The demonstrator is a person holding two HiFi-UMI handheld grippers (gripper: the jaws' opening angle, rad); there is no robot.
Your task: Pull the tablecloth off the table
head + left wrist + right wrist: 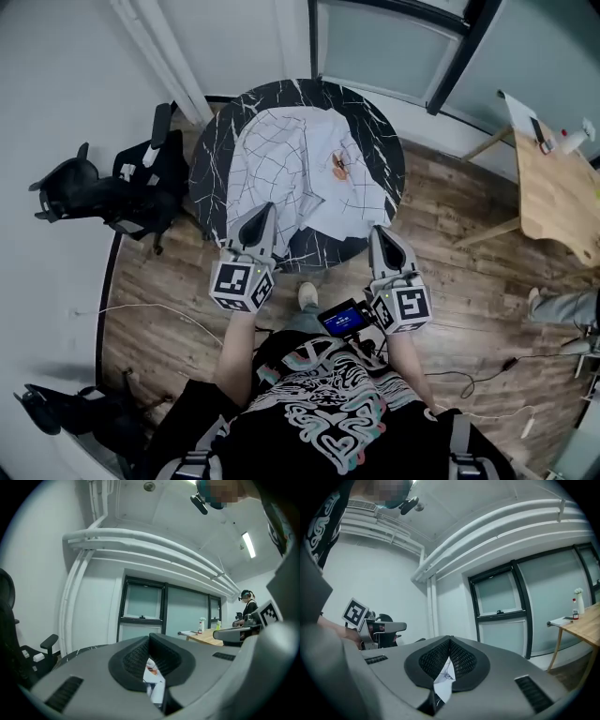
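Pinches the tablecloth (291,173) by its near hem in left claw (265,210) and right claw (380,232), at the front edge of the desk (380,127) — cloth rumpled but covering most of the top, small orange object (339,166) on it. Grip made; pull-off apparently all left.

Left hand-held gripper (255,225) and right hand-held gripper (386,246) side by side, jaws clamped.

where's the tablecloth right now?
Head view, centre: the tablecloth lies rumpled on the round black table, with its near edge pinched by the left gripper and the right gripper at the table's near rim.
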